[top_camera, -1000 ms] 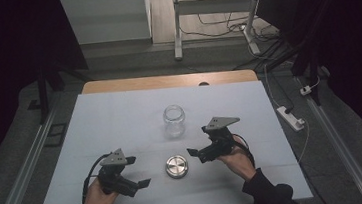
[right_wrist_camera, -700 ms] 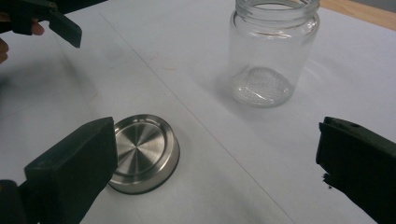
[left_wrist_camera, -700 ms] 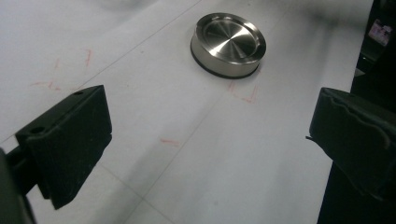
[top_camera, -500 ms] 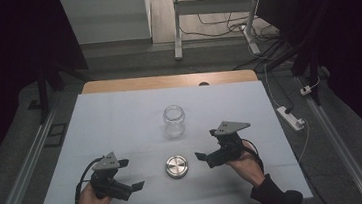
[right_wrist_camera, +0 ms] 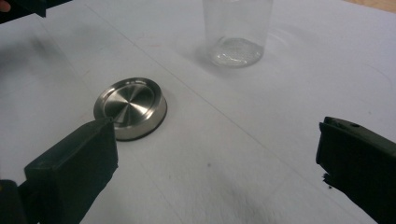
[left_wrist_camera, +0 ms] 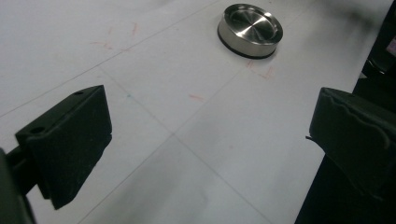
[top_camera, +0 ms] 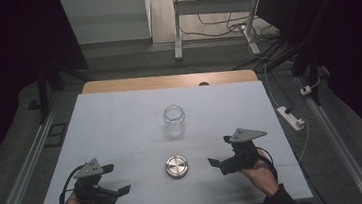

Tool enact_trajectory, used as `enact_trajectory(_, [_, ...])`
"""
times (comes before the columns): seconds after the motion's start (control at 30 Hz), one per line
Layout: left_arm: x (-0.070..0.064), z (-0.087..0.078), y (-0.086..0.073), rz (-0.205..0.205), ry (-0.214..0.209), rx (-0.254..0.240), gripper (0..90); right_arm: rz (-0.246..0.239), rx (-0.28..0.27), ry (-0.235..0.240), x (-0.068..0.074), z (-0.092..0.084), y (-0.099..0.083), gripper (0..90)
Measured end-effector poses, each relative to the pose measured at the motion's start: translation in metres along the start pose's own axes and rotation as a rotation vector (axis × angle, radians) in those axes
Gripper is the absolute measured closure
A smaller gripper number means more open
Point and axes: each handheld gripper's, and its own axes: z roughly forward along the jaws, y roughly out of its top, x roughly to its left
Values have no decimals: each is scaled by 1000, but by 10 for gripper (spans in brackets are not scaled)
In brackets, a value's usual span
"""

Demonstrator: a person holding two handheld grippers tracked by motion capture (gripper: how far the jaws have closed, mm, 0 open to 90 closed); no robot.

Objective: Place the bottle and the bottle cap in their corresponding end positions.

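Observation:
A clear glass jar (top_camera: pixel 175 120) stands upright and open at the middle of the white table (top_camera: pixel 120 123). Its round steel lid (top_camera: pixel 177 166) lies flat nearer to me, apart from the jar. My left gripper (top_camera: pixel 117 178) rests near the front left edge, open, pointing toward the lid with nothing between its jaws. My right gripper (top_camera: pixel 220 151) is open to the right of the lid, also empty. The left gripper view has the lid (left_wrist_camera: pixel 250 30) far ahead of that gripper (left_wrist_camera: pixel 210 140). In the right gripper view, the lid (right_wrist_camera: pixel 130 107) lies ahead left of that gripper (right_wrist_camera: pixel 217 168), the jar (right_wrist_camera: pixel 237 30) beyond.
A wooden strip (top_camera: pixel 167 81) borders the table's far edge. A white power strip (top_camera: pixel 290 117) lies off the right side, with cables and a metal stand leg (top_camera: pixel 177 27) behind the table. Metal rails (top_camera: pixel 20 172) run along both sides.
Both grippers have drawn back toward the near edge, the left one leftward and the right one slightly rightward. Jar and lid have not moved.

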Motion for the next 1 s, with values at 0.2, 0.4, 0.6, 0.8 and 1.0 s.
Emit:
enact_trajectory(0.2, [1, -11, -9, -13, 35, -3, 0, 14, -12, -35, 0, -20, -12, 0])
enact_trajectory(0.4, [3, -20, -17, -32, 63, -6, 0, 38, -13, -84, -2, -41, -28, 0])
enact_trajectory(0.6, [5, -28, -24, -52, 86, -8, 0, 73, -9, -137, -5, -60, -43, 0])
enact_trajectory(0.8, [7, -36, -32, -79, 105, -15, 0, 102, -16, -180, -7, -77, -55, 0])
enact_trajectory(1.0, [8, -42, -39, -103, 124, -17, 0, 119, -15, -212, -8, -89, -65, 0])
